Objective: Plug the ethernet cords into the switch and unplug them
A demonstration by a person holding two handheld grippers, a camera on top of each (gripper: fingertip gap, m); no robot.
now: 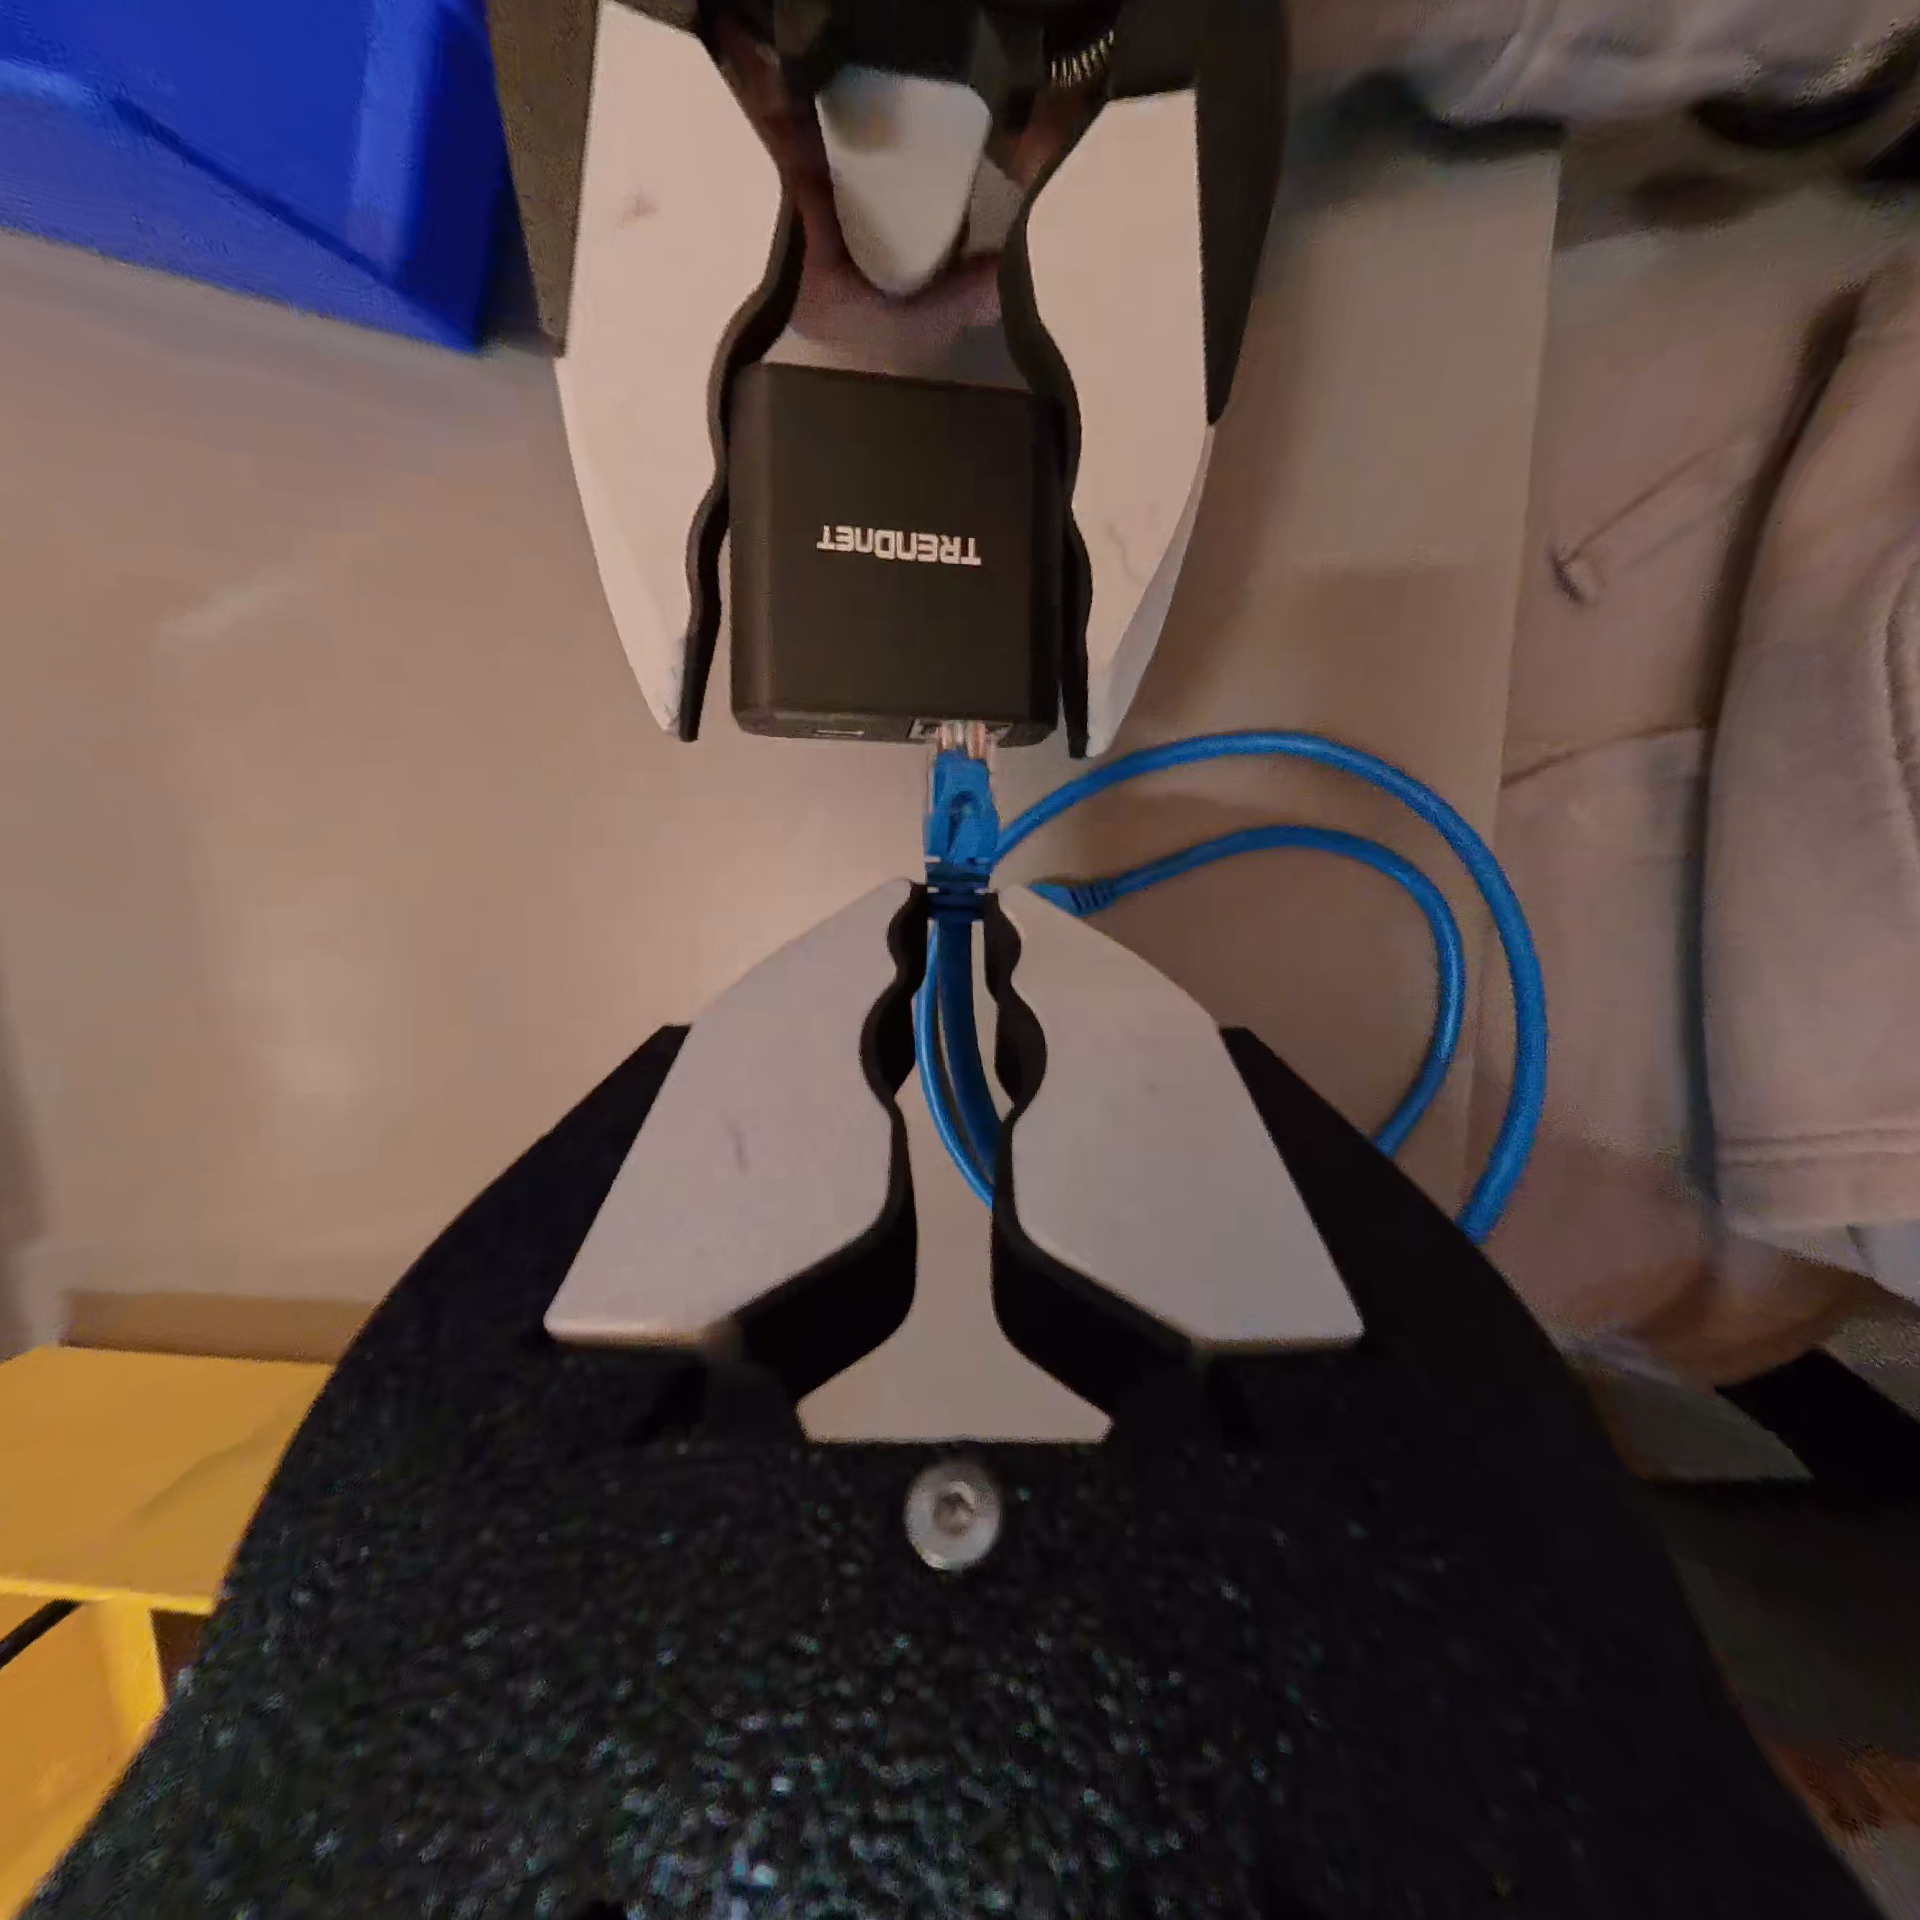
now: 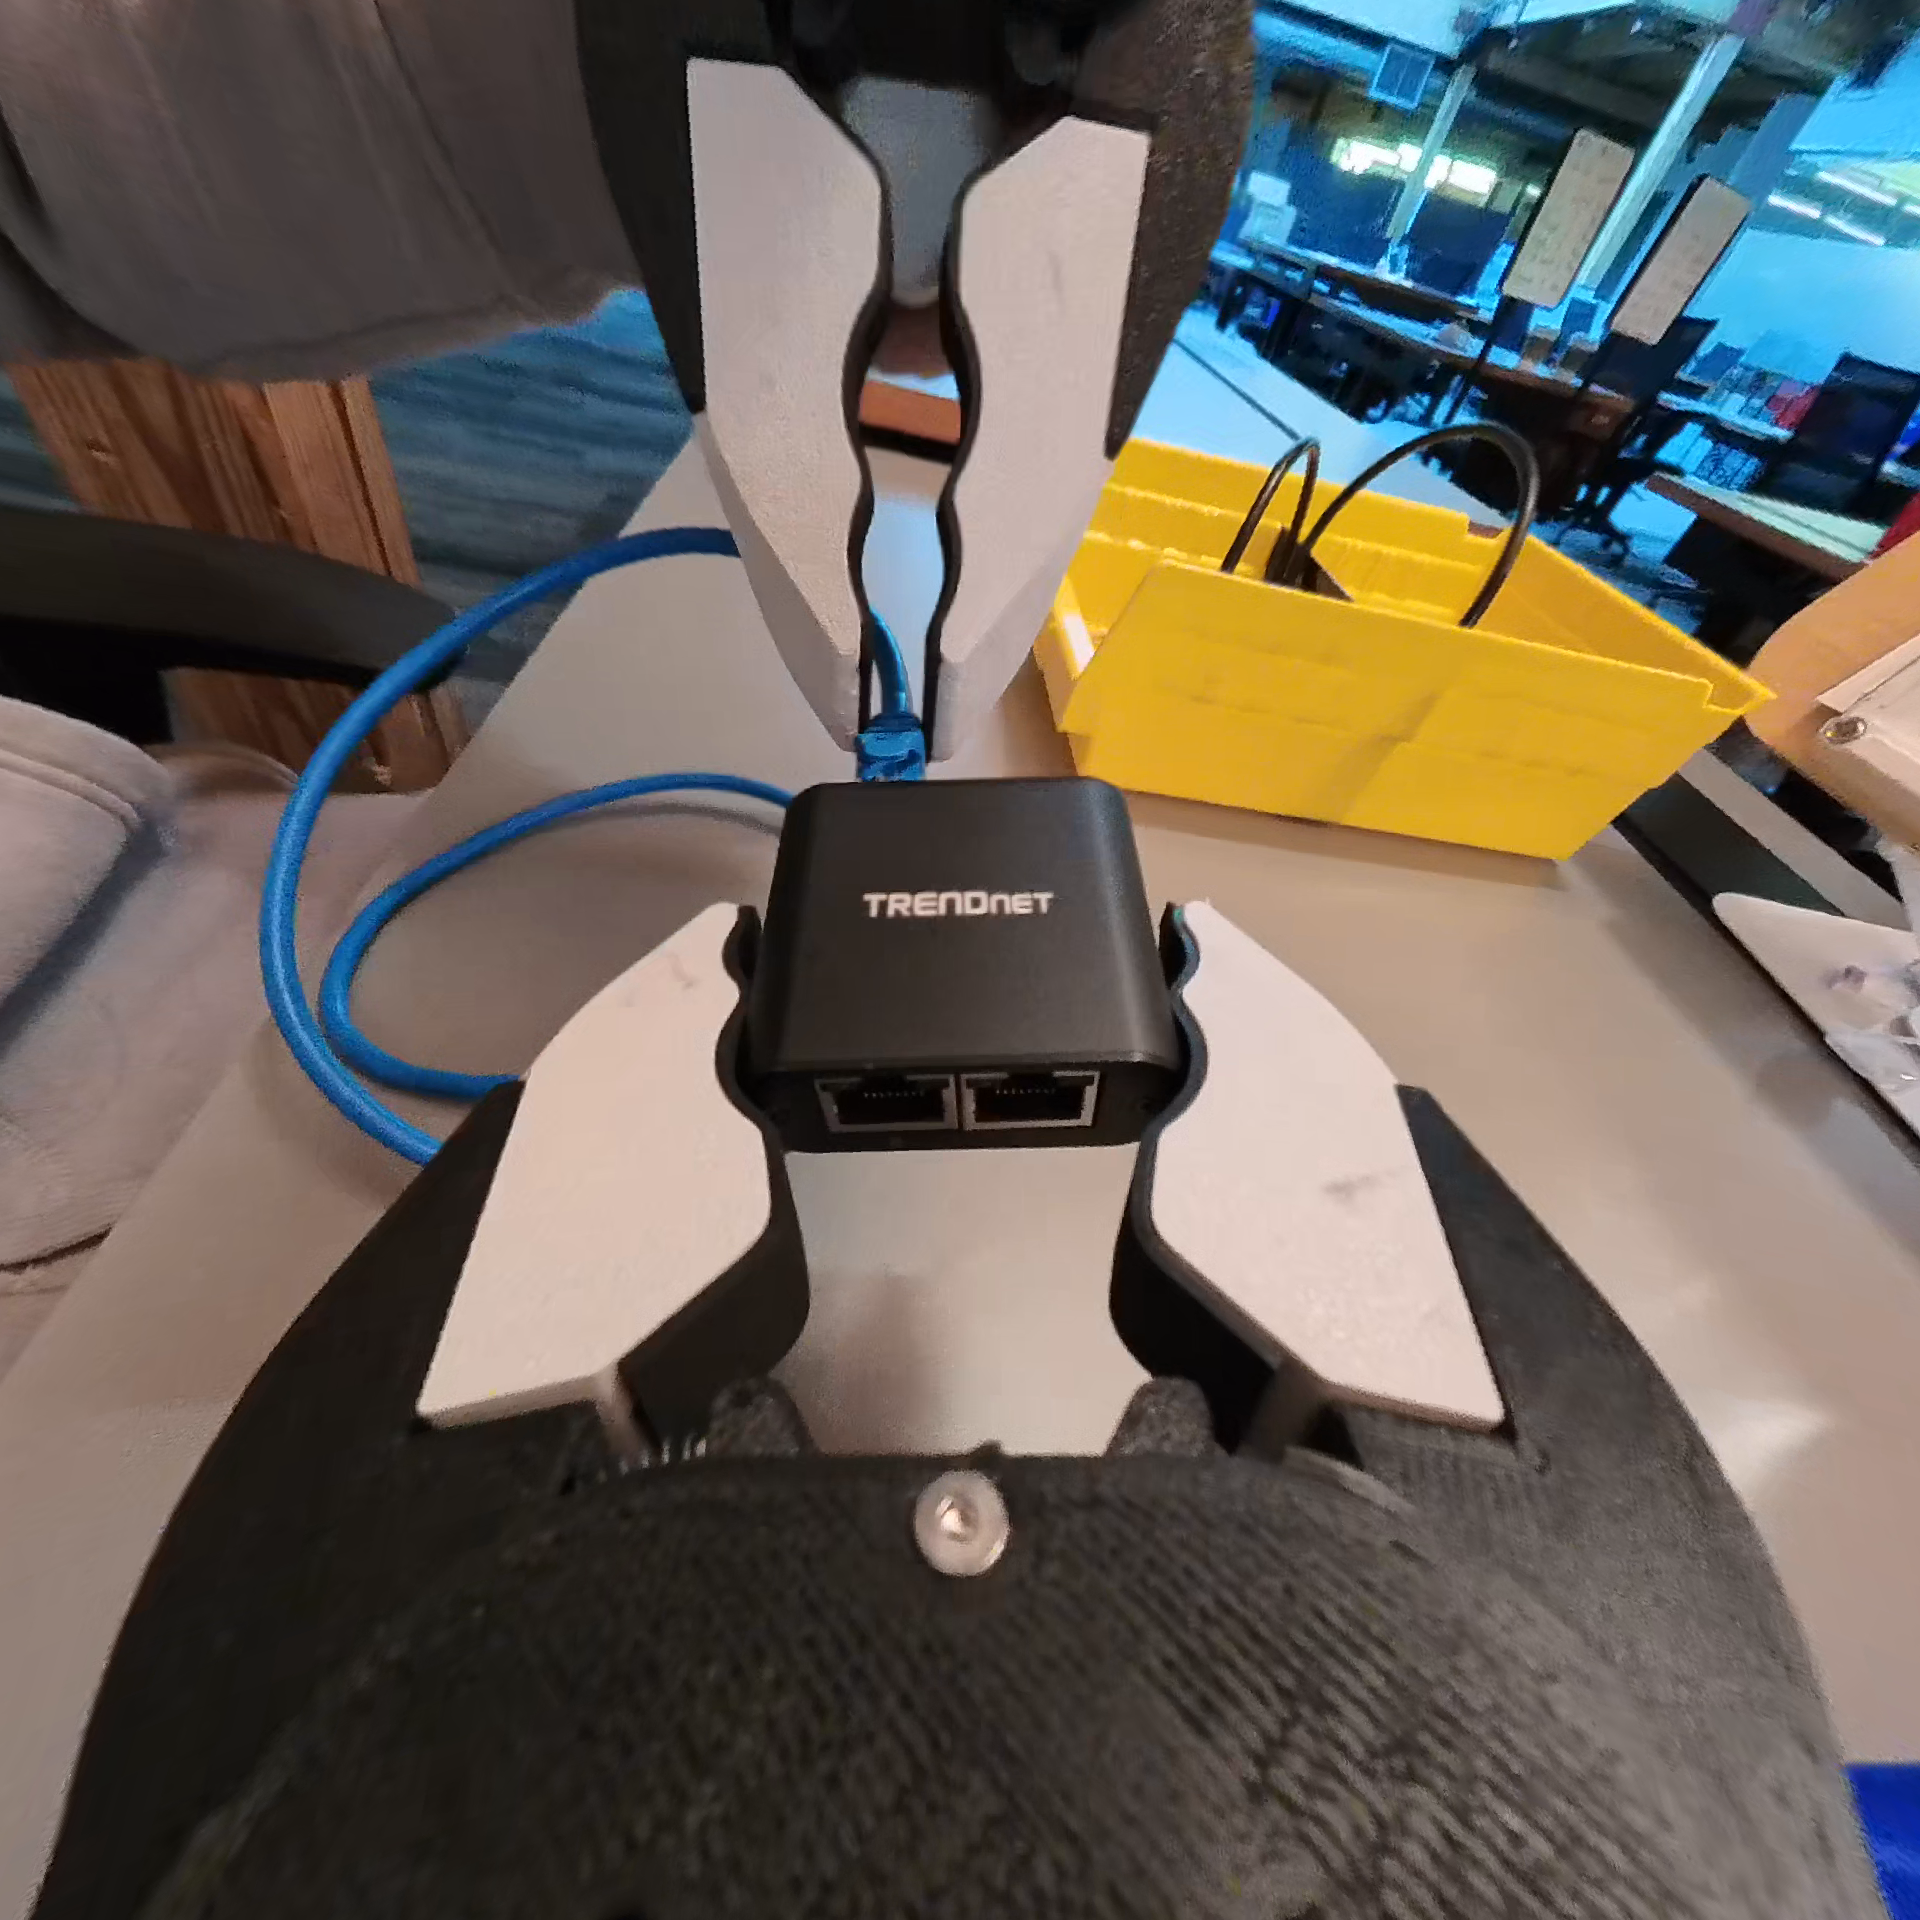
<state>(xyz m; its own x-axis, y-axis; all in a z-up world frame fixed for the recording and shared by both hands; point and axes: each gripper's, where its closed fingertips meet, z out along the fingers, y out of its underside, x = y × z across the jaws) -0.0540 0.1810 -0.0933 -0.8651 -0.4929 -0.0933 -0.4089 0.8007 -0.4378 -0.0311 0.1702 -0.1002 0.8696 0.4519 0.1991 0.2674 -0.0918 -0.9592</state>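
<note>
Switch, a small black box, was held clear of the grey table between the fingers of the right gripper, whose jaws were set about as wide as the casing and pressed against its two sides. Two empty ports were shown on the face of the switch turned toward the right wrist view. On the opposite face, the clear plug of a blue ethernet cord was seen at a port mouth, its tip just entering or just leaving; how deep it sat could not be told. The boot behind that plug was pinched in the left gripper, whose jaws were drawn narrow around the cord. From the switch the cord was looped out to the side of a person's pale garment and back, and its second end lay free just beside the left fingertips. A yellow bin holding a black cable stood on the table beyond the switch, and a blue bin was visible behind it in the left wrist view.

The step in hand was judged to be either the seating or the withdrawal of this plug; the pictures alone did not decide it. For seating, a straight push along the port axis would be called for, with the switch braced by the right gripper. For withdrawal, the latch tab would have to be depressed first.
</note>
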